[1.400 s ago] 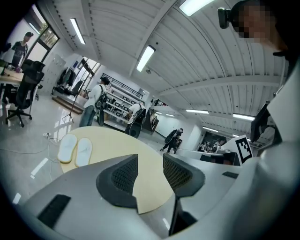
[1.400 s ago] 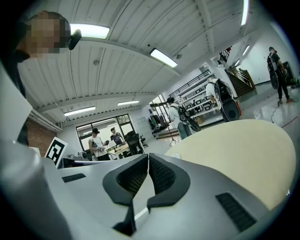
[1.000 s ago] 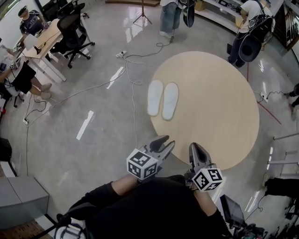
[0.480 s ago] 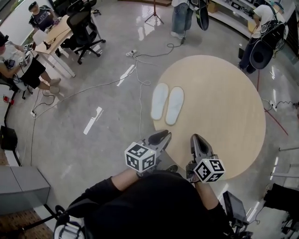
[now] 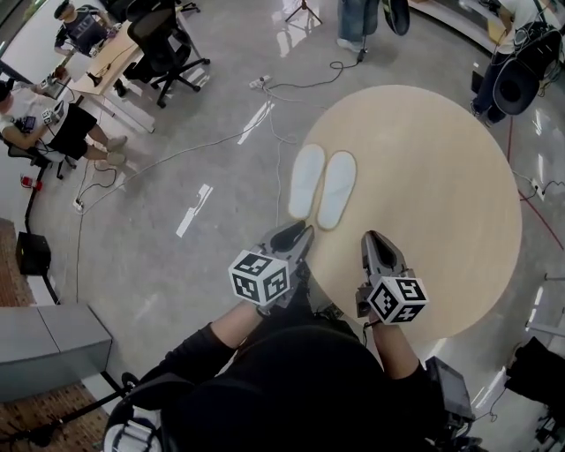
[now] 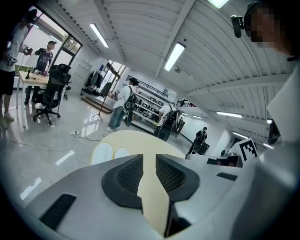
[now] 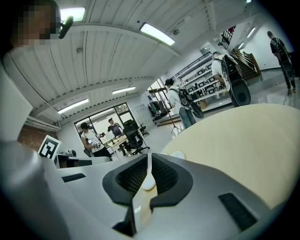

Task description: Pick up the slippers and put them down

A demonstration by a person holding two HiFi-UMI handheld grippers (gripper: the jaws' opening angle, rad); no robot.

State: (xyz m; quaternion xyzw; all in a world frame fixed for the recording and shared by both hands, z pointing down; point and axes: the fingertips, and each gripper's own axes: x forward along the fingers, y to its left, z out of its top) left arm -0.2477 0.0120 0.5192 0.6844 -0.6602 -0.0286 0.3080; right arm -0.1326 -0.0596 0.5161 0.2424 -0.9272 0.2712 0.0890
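Note:
Two white slippers (image 5: 305,181) (image 5: 336,190) lie side by side, soles up, on the left part of a round beige table (image 5: 433,177). My left gripper (image 5: 300,232) hovers at the table's near edge, just short of the slippers. Its jaws stand a narrow gap apart with nothing between them. In the left gripper view the slippers (image 6: 102,152) show ahead, beyond the left gripper (image 6: 149,161). My right gripper (image 5: 371,239) is shut and empty over the near part of the table, a little to the right of the pair. The right gripper view shows one slipper (image 7: 177,154) past the right gripper (image 7: 149,168).
Cables (image 5: 265,115) trail over the glossy grey floor left of the table. A desk (image 5: 97,62) with seated people and an office chair (image 5: 163,48) stand at far left. A person (image 5: 357,22) stands beyond the table. A grey cabinet (image 5: 44,344) is at near left.
Both grippers have moved forward toward the slippers. The left jaws have narrowed from wide open to a small gap. The right jaws stayed shut.

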